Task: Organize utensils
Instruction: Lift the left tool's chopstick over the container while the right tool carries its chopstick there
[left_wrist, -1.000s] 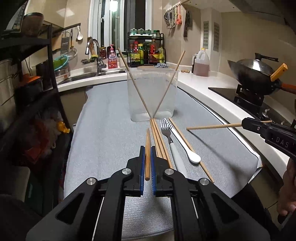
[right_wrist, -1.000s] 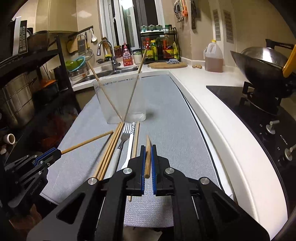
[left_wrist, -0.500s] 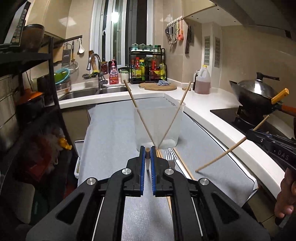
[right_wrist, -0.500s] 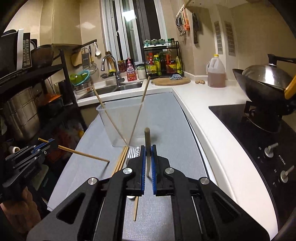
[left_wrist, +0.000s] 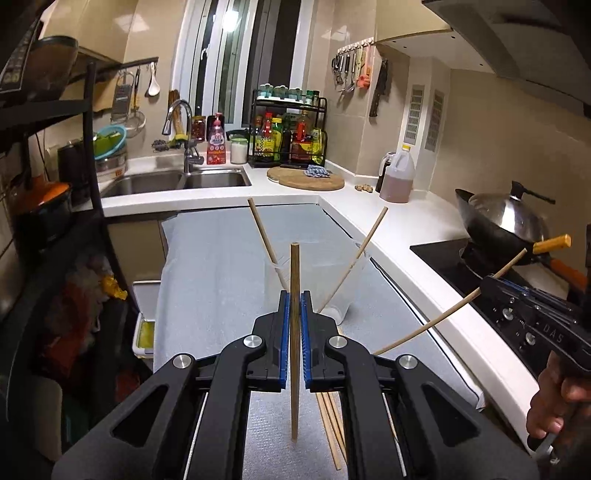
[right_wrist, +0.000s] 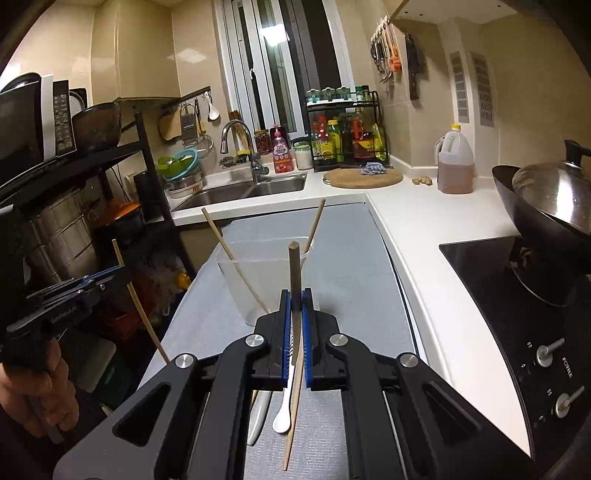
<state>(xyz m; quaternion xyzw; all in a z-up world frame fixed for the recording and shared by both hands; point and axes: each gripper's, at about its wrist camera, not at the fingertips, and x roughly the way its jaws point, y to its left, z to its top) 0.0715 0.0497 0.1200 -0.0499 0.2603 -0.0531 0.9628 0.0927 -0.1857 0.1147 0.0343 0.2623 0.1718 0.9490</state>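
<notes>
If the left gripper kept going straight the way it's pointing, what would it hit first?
Most likely the clear container, straight ahead of the left gripper, which is shut on a chopstick. Depth is hard to judge.

"DAS" on right tongs (left_wrist: 554, 334); "FOTILE" on hob (right_wrist: 565, 365)

Clear plastic container (left_wrist: 325, 284) stands upright mid-mat on the grey mat (left_wrist: 221, 266), two wooden chopsticks (left_wrist: 264, 236) inside leaning apart in a V, tips sticking out above the rim. One chopstick (left_wrist: 294, 332) is held near-vertical off the mat at left, another chopstick (right_wrist: 295, 332) likewise at right. Loose chopsticks (left_wrist: 330, 424), a white spoon (right_wrist: 284, 413) and a white-handled fork (right_wrist: 260, 413) lie flat on the near mat.
</notes>
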